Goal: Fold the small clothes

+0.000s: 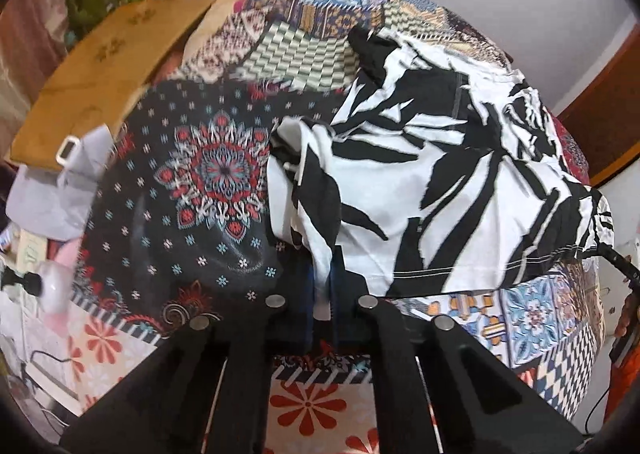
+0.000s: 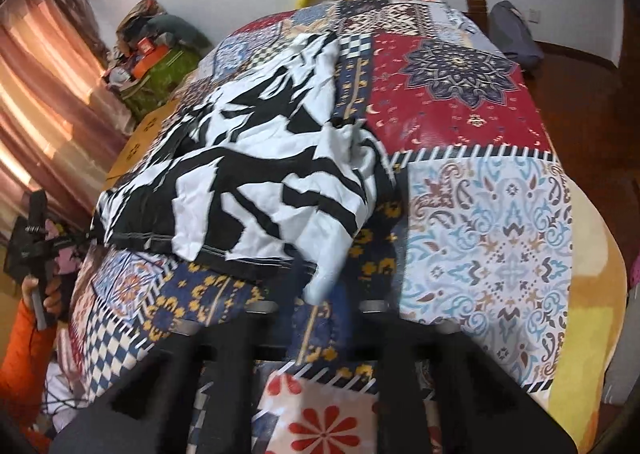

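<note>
Left gripper [image 1: 322, 286] pinches the black-and-white garment [image 1: 432, 174] corner; right gripper [image 2: 320, 290] clamps another corner over the patchwork cover [image 2: 480, 214].

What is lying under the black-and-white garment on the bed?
The black-and-white garment lies on a patchwork bedspread, whose patterned squares show all around it. Whatever is directly beneath the cloth is covered, so nothing else can be confirmed there.

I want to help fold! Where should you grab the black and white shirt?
Grab the shirt at its two near corners along the stitched hem, coming from the near edge of the bed. That edge lies straight and closest, so both corners lift evenly. Both sets of fingers already pinch cloth there.
</note>
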